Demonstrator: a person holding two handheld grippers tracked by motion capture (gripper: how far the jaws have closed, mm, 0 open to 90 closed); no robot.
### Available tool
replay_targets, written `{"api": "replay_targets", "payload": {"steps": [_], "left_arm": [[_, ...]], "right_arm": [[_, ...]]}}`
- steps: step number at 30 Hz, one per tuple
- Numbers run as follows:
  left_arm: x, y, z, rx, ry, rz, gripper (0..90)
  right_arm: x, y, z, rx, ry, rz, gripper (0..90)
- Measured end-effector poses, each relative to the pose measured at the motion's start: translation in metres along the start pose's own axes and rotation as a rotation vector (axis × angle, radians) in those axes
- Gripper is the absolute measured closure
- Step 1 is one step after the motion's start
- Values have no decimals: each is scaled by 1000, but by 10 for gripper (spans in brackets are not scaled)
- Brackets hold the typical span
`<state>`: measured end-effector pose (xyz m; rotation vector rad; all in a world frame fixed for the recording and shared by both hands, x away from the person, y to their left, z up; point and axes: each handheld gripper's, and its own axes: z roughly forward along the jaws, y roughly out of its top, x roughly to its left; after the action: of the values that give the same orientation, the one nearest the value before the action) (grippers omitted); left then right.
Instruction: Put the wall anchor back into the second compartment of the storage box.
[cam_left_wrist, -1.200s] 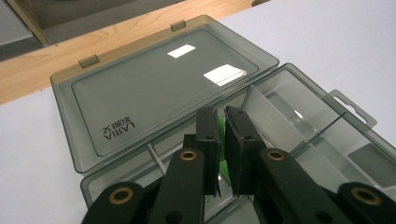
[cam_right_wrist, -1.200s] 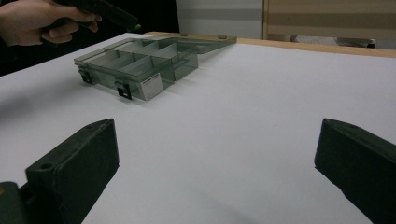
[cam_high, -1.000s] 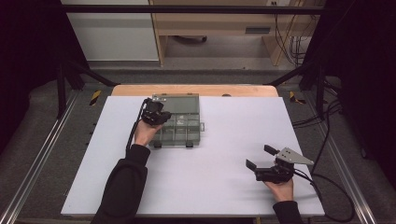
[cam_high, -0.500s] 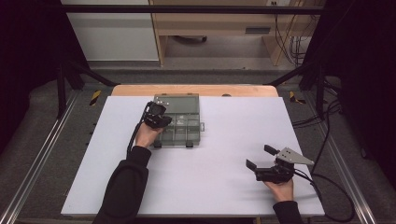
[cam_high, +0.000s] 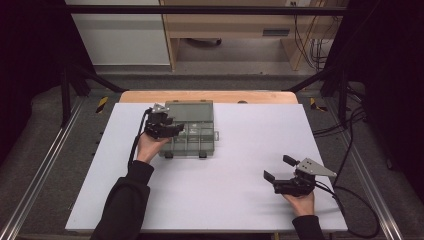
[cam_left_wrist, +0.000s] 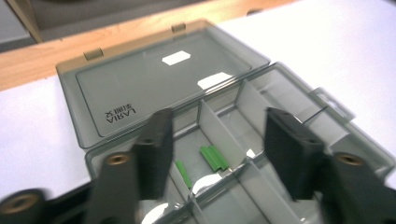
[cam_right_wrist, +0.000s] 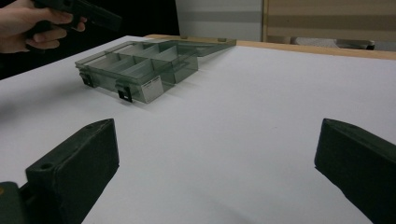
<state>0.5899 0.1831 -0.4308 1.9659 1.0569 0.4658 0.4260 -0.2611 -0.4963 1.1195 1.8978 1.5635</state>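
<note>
Left hand-held gripper (cam_left_wrist: 217, 158), jaws just opening and empty, hovers over the compartment box (cam_left_wrist: 280, 93).

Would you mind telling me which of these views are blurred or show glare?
Left gripper view: the near jaws are smeared out of focus, and bright glare patches sit on the open lid of the compartment box. Right gripper view: the box is fairly sharp, with the jaws soft. High view: evenly lit white table, dark surroundings.
</note>
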Motion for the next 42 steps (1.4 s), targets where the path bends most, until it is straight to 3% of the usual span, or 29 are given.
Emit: {"api": "replay_targets", "payload": {"steps": [4, 6, 11, 15, 18, 27, 34, 42], "left_arm": [[-3, -8, -18, -60, -27, -22, 194], [-4, -14, -29, -97, -60, -22, 136], [-10, -30, -52, -155, -87, -12, 44], [-15, -42, -66, -188, -95, 16, 34], [-19, -54, -74, -228, -121, 10, 31], [-23, -89, -91, -309, -124, 35, 36], [-17, -118, -102, -329, -107, 26, 38], [-8, -132, -107, -317, -67, 47, 40]], "right_arm": [[0, 0, 0, -2, -3, -1, 2], [0, 0, 0, -2, -3, -2, 2], [0, 0, 0, -3, -2, -3, 2], [0, 0, -1, -4, -2, 1, 2], [0, 0, -1, -6, -3, 2, 2], [0, 1, -2, -9, -3, 6, 2], [0, 0, -1, -7, -3, 4, 2], [0, 1, -2, -7, -1, 6, 2]]}}
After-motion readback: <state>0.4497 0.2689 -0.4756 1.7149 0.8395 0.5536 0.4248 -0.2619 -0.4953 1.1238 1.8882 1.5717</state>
